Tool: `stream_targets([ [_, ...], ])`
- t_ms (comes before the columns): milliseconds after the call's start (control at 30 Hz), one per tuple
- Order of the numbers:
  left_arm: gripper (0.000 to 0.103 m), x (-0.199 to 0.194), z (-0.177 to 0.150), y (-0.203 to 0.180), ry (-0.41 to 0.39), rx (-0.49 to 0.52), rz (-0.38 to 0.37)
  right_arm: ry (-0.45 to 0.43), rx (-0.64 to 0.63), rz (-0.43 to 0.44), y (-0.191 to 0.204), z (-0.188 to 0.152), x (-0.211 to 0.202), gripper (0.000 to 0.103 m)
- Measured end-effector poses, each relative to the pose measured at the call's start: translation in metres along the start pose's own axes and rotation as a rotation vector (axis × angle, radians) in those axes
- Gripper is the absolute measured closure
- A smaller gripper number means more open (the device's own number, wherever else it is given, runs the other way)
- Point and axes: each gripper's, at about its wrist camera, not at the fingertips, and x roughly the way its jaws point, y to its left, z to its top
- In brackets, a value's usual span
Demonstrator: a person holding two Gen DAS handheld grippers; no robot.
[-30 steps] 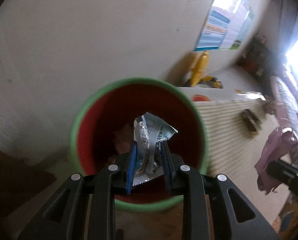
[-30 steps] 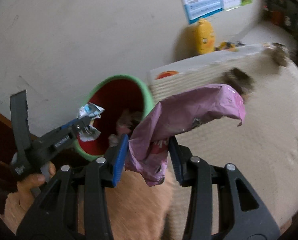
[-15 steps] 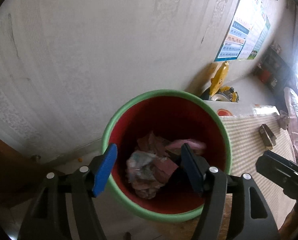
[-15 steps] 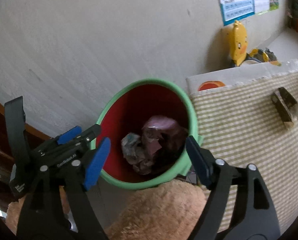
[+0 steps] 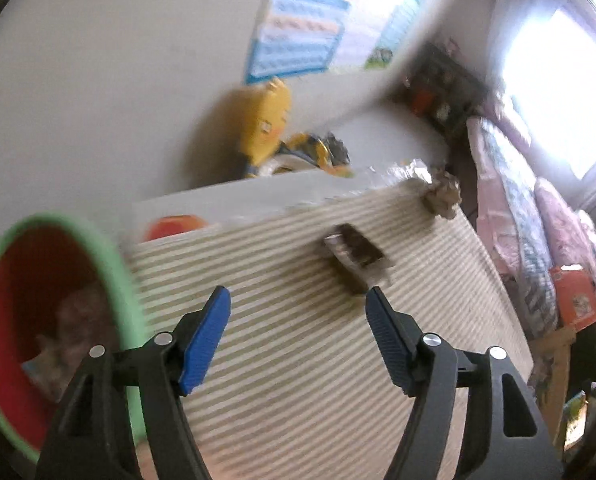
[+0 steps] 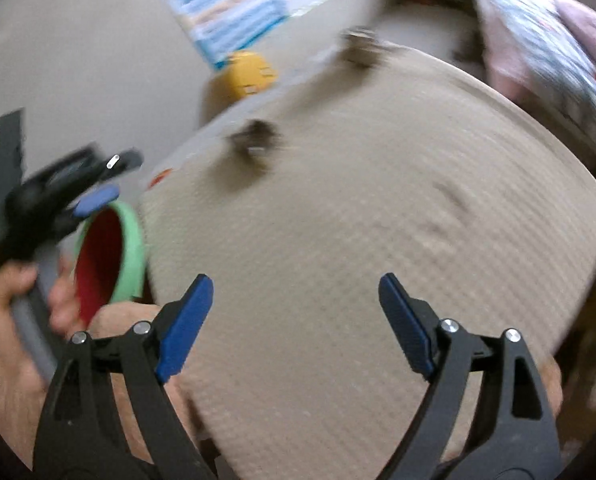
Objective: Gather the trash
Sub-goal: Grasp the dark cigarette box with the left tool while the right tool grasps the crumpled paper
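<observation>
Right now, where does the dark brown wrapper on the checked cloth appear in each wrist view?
Left wrist view: the dark brown wrapper lies right of centre, just above the tip of the right finger.
Right wrist view: it is blurred, in the upper left part of the cloth.
Shared landmark: the green-rimmed red bin, at the left in both.

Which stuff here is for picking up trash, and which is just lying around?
For the job:
green-rimmed red plastic bin
dark crumpled wrapper on the striped mat
brown crumpled scrap at the mat's far corner

Just lying about:
yellow duck-shaped toy
blue wall poster
orange box
</observation>
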Motion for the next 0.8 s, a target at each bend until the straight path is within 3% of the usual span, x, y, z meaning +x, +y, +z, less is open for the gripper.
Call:
stream_targets([
  [167,0.026,0.07,0.014,-0.056,0.059,0.048,0.074,-0.001,0.061,0.003,-0.039,-0.013,-0.007,0.02],
  [300,0.026,0.105,0.018,-0.071,0.101,0.042,0.236,0.016,0.096,0.036,-0.058,-0.021,-0.004,0.02],
  [433,0.027,0.115,0.013,-0.075,0.113,0.034,0.286,0.014,0.11,0.039,-0.069,-0.02,-0.002,0.02],
  [467,0.031,0.114,0.012,-0.079,0.094,0.051,0.29,0.016,0.12,0.041,-0.072,-0.019,-0.001,0.02],
  [500,0.055,0.113,0.011,-0.082,0.085,0.069,0.292,0.021,0.128,0.043,-0.075,-0.018,0.002,0.02],
  [533,0.071,0.114,0.01,-0.085,0.087,0.095,0.303,0.025,0.131,0.044,-0.078,-0.016,0.004,0.02],
  [667,0.08,0.1,0.003,-0.08,0.093,0.114,0.208,0.014,0.122,0.044,-0.084,0.004,0.013,0.02],
  [800,0.082,0.059,-0.021,-0.059,0.064,0.095,0.116,-0.034,0.092,0.033,-0.079,0.056,0.031,0.02],
])
